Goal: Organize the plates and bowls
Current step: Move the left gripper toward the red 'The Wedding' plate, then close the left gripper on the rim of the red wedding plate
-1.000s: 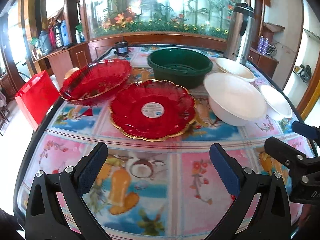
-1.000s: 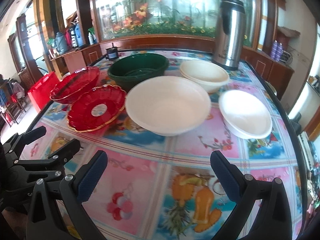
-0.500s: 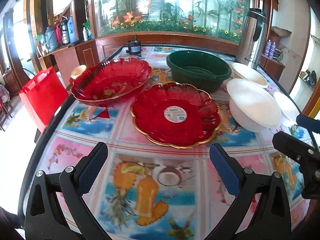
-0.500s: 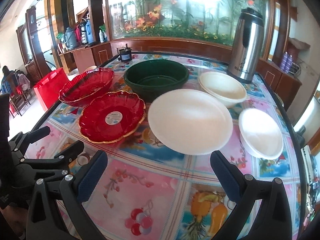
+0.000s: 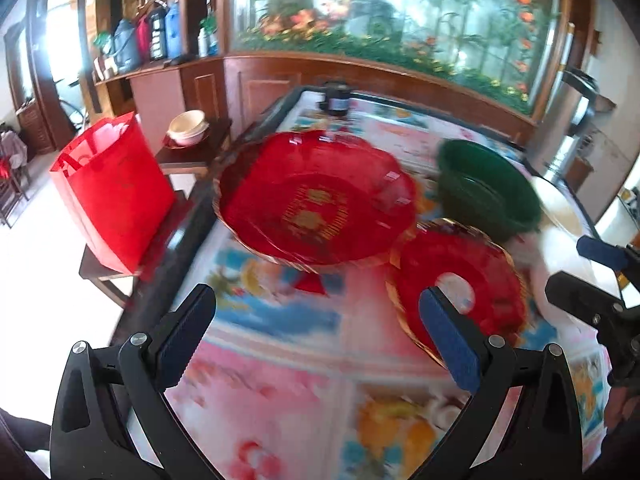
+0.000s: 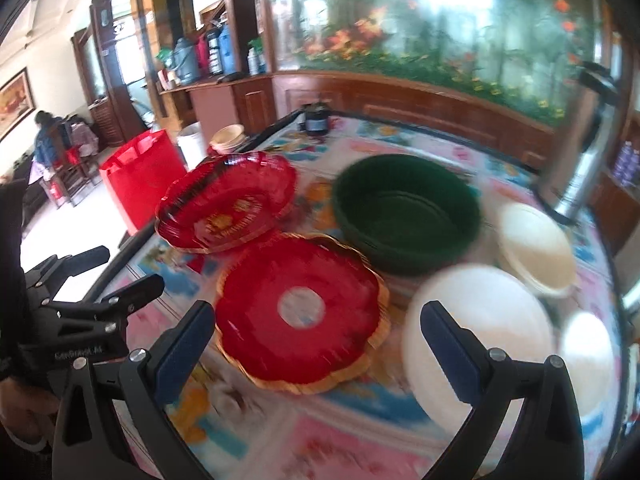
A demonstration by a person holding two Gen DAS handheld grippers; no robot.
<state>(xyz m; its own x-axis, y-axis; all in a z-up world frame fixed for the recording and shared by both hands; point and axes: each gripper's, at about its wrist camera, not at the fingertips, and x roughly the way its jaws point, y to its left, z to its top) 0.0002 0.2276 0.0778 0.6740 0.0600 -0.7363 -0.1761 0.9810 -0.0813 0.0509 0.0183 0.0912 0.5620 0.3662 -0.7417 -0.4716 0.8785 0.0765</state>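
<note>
Two red gold-rimmed plates are on the patterned table: a far one (image 5: 316, 200) (image 6: 226, 204) and a near one with a white sticker (image 5: 460, 292) (image 6: 300, 312). A dark green bowl (image 6: 404, 212) (image 5: 486, 188) stands behind them. Three white bowls sit to the right: a large one (image 6: 476, 328), a cream one (image 6: 536, 248) and a small one (image 6: 588, 356). My left gripper (image 5: 316, 338) is open and empty above the table's left front. My right gripper (image 6: 316, 346) is open and empty over the near red plate. Both views are motion-blurred.
A steel thermos (image 6: 580, 152) stands at the back right and a small dark jar (image 5: 336, 98) at the table's far edge. A red bag (image 5: 112, 188) and a side stool with bowls (image 5: 188, 128) are off the table's left edge. A wooden cabinet is behind.
Both grippers have swung left and moved forward toward the red plates; the plates now fill more of each view. Jaws stay open. No dish has moved.
</note>
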